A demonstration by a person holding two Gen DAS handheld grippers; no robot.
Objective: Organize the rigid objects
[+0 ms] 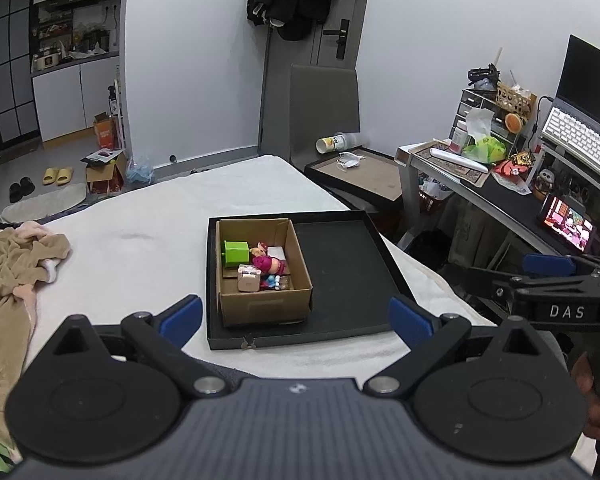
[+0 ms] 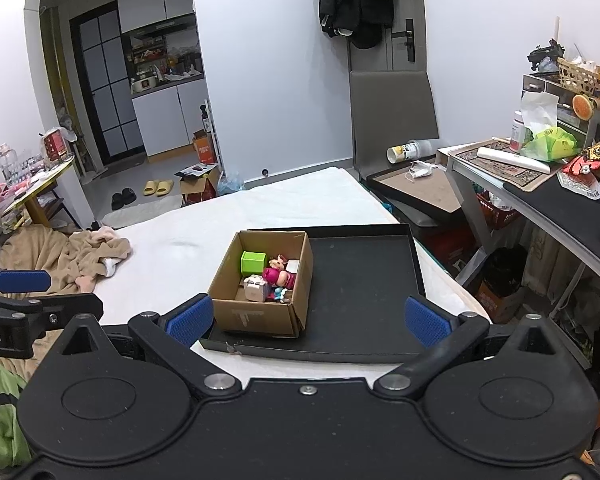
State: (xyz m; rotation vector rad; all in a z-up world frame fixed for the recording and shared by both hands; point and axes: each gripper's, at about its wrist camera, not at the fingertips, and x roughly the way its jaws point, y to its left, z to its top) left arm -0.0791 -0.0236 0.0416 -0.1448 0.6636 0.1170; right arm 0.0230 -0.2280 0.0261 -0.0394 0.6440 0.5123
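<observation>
The left gripper [image 1: 296,318] and right gripper [image 2: 306,320] each hang wide open over the near edge of the bed [image 1: 148,232], blue pads [image 2: 190,320] apart, holding and touching nothing. Just beyond them a black tray [image 1: 340,264] lies on the white sheet. A cardboard box [image 1: 260,300] sits in the tray's left half; the right half is bare. Inside the box are a green cube [image 1: 236,253] at the far left, a pink figure [image 1: 268,262] right of it, a pale cube [image 1: 248,278] nearer, and a small blue piece [image 1: 273,280] too small to identify; the box walls hide their lower parts. A tan blanket [image 1: 8,272] is bunched on the bed's left. Further right stand a cluttered desk [image 2: 540,196] and a grey chair [image 1: 324,112]; a kitchen nook lies far left.
</observation>
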